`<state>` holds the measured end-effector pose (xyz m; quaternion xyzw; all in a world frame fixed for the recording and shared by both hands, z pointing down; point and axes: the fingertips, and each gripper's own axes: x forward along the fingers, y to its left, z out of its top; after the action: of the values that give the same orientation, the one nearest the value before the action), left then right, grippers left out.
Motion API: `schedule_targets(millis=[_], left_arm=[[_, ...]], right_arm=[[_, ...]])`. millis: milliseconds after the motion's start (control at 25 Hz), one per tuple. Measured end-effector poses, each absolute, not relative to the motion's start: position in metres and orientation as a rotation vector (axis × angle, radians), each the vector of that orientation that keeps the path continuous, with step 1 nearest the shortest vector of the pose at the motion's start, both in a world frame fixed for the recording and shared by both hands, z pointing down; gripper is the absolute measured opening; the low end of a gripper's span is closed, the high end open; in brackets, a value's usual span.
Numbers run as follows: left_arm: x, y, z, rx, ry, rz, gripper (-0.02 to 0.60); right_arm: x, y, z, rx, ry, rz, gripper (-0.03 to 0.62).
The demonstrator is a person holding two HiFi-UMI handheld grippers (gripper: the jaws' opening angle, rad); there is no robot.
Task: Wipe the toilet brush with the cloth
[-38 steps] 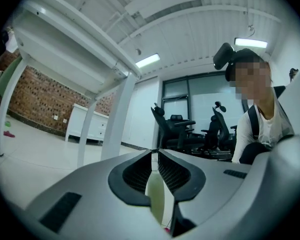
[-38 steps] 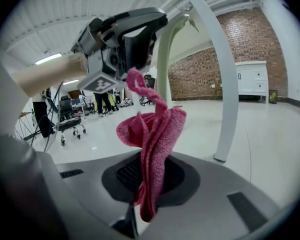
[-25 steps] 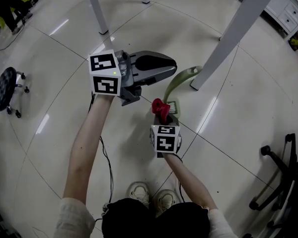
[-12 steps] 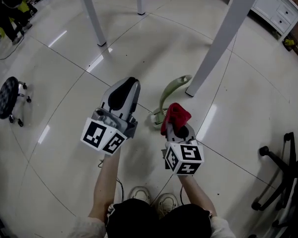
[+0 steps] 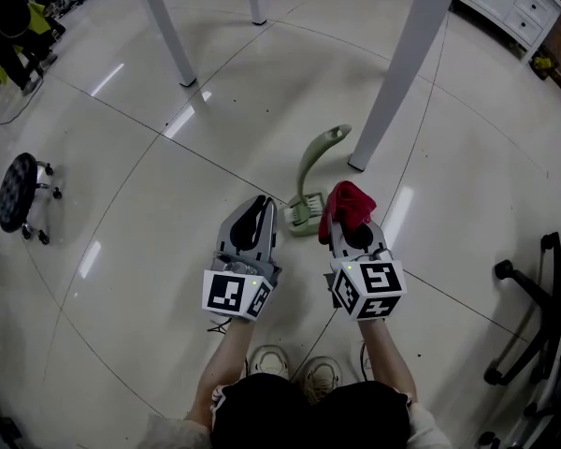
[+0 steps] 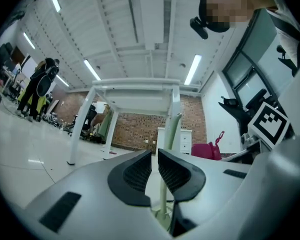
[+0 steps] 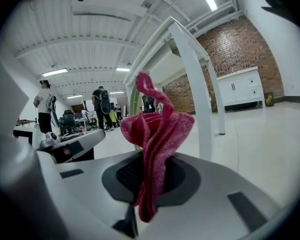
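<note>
Right gripper point(image 5: 353, 224) is clamped on the cloth point(image 5: 348, 201), which hides its tips. Left gripper point(image 5: 258, 204) is nearly closed and empty, brush point(image 5: 315, 164) just peeking through the slit.

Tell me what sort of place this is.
Probably a large open workspace or lab hall, not a bathroom: a glossy tiled floor with a rolling stool and an office chair, a brick wall, and strip lights on a high ceiling.
</note>
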<state>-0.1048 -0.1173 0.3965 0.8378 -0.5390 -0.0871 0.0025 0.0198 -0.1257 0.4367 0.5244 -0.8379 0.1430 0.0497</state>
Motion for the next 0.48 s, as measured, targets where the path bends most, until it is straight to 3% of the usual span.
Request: schedule_targets(millis=[480], left_arm=[[-0.119,-0.147,0.438,2.440,-1.685,-0.255,0.048]], right_arm=[[0.031,-0.139,0.458,1.545,-2.566,0.410,0.032]])
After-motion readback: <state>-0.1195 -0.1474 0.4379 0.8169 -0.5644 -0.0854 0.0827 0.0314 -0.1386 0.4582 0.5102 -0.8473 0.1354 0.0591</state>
